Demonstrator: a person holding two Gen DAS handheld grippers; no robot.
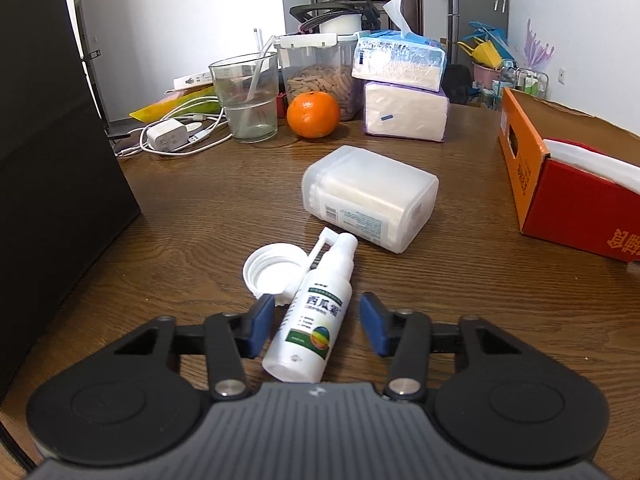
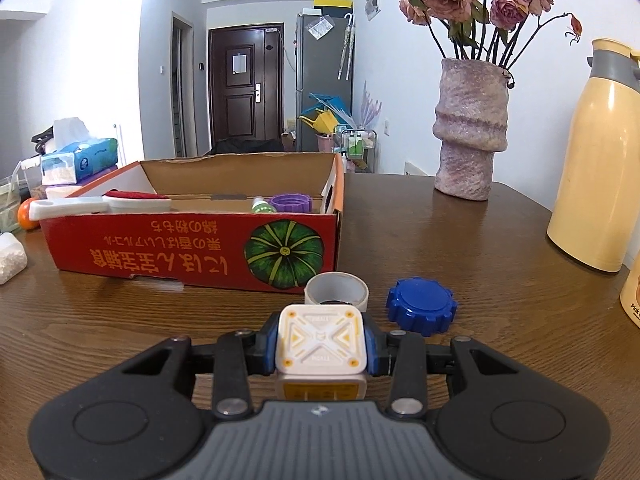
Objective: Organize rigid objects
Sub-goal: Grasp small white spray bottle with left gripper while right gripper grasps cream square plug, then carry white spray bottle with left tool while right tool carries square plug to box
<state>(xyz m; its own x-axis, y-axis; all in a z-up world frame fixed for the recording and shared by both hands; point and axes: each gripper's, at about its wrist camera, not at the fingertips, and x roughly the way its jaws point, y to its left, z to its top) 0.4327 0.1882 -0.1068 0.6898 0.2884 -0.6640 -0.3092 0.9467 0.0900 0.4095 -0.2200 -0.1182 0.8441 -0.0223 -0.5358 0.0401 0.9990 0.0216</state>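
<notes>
Bottle point(image 1: 310, 316) on its side on the desk point(image 1: 460, 300), nozzle away, base toward the camera, long axis running nearly straight out between the pads of the left hand-held gripper point(image 1: 316, 330). Pads apart either side of the body, left one just beside it, right one with a clear gap; not yet clamped. White cap point(image 1: 270, 270) touching the bottle's left. Clear tub point(image 1: 370, 196) beyond, box point(image 1: 560, 192) far right. Right hand-held gripper point(image 2: 322, 346) clamped on a cube point(image 2: 320, 340), box point(image 2: 192, 252) ahead-left.
</notes>
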